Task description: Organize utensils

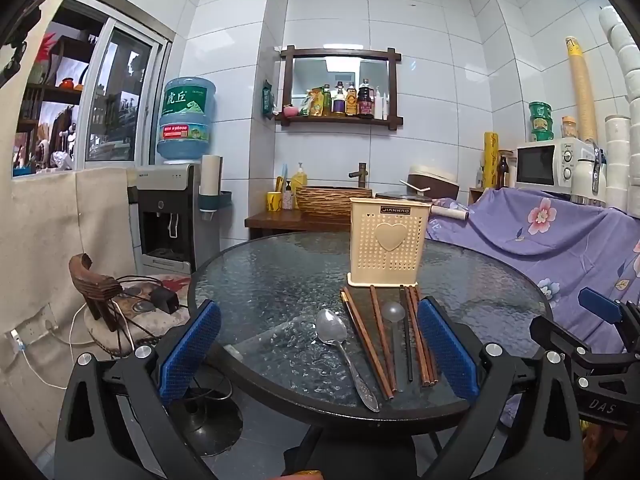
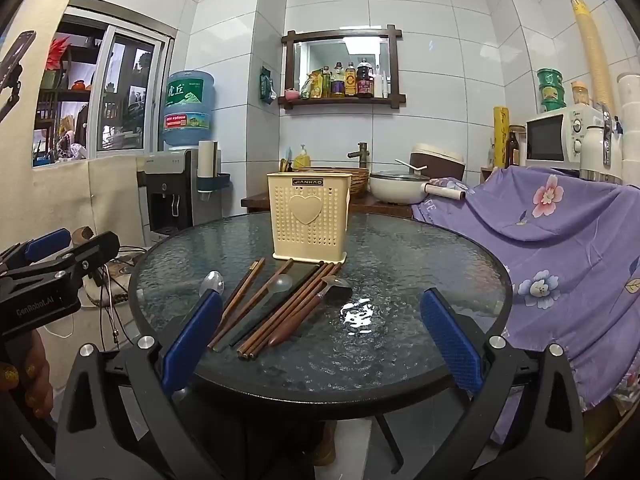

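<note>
Round glass table with cream utensil holder, spoons, chopsticks.

White-tiled walls. Sliding window at 9 o'clock. Water dispenser below it. Wooden shelf at 12. Microwave at 3 o'clock, above purple floral cloth.

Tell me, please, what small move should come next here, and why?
Probably lower the left gripper onto the metal spoon: both grippers are open and empty, every utensil lies loose on the glass table, and the cream holder behind them looks empty.
</note>
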Tool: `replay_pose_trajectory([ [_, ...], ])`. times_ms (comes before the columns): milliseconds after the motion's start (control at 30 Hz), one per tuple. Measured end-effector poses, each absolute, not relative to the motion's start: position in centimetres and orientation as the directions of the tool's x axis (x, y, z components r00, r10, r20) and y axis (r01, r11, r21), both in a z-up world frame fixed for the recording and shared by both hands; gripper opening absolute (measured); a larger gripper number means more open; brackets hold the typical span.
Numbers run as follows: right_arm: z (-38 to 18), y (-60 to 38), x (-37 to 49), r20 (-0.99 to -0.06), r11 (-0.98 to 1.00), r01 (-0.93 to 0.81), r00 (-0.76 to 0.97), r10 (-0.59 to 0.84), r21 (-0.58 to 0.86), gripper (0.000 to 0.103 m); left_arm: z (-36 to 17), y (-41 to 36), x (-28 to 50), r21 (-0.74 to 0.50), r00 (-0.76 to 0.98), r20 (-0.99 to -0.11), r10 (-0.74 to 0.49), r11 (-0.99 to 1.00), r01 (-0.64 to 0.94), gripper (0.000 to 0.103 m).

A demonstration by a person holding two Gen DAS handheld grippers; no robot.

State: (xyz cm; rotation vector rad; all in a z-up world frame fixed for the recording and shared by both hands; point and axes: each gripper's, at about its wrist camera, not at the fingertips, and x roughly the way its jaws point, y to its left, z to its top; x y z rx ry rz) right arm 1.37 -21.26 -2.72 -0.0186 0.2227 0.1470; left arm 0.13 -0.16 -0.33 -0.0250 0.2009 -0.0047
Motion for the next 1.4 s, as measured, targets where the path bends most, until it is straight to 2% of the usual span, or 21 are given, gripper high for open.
replay_pose_trajectory([
  [1400,-2.23,-21.44,1.77,-0.238,0.989,-0.147,0.960,0.146,0.012,0.098,0.02,0.23,0.15,-0.033,0.980,-0.199,-0.011,0.999,0.005,0.097],
])
